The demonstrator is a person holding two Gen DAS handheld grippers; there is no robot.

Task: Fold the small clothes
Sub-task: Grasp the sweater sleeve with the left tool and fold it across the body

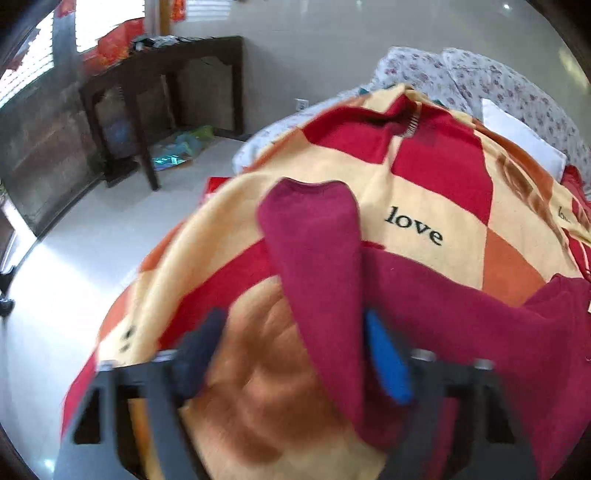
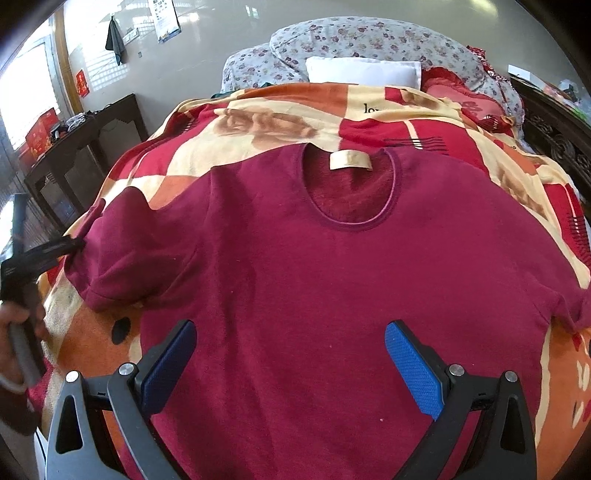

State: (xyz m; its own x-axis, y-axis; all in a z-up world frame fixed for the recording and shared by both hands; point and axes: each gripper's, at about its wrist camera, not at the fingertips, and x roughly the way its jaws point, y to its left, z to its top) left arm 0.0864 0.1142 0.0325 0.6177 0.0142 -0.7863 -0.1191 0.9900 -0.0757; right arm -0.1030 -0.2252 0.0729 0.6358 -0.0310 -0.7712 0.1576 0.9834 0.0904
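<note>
Maroon shirt (image 2: 295,280) lies flat, front up, on the patterned blanket (image 2: 258,122) on the bed, collar at the far end. Right tool (image 2: 290,365) hovers over the near hem, jaws wide, nothing between them. Left tool (image 1: 295,354) at the shirt's left sleeve (image 1: 314,258); sleeve sits between the jaws, cannot tell whether they pinch it.

Ahead of the jaws, pale walls (image 2: 332,11) are catching glare. Daylight is streaming through a slatted window (image 1: 26,74) off to the left, above a dark wooden table (image 1: 162,74) standing on the shiny pale floor (image 1: 74,266).
</note>
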